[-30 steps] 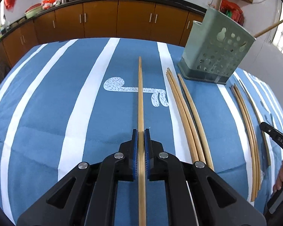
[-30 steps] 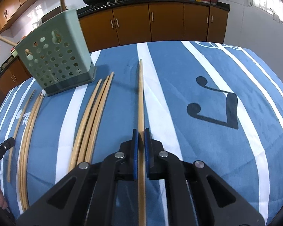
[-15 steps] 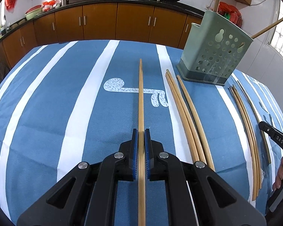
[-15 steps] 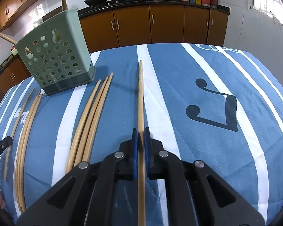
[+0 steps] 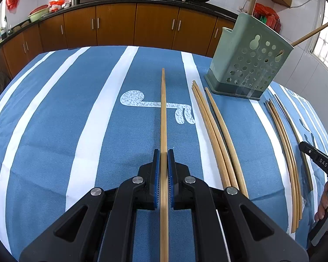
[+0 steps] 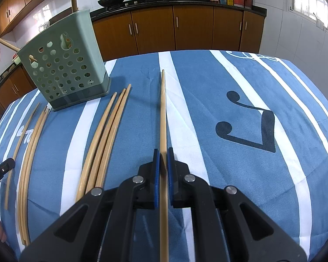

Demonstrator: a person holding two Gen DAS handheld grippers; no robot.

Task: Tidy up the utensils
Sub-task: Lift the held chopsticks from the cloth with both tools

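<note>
The left hand-held gripper (image 5: 163, 159) and right hand-held gripper (image 6: 163, 158) each clamp one chopstick (image 5: 163, 109) above the striped desk (image 5: 54, 120).

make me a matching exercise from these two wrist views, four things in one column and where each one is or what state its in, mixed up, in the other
Things:
1. left gripper
2. green holder
3. bundle of three chopsticks
4. black music note

Places or states:
A. printed on the blue striped cloth
B. shut on a single chopstick
C. standing on the cloth with two sticks poking out of the top
D. lying loose on the cloth between the holder and the right gripper

Pairs: 1-B, 2-C, 3-D, 4-A
</note>
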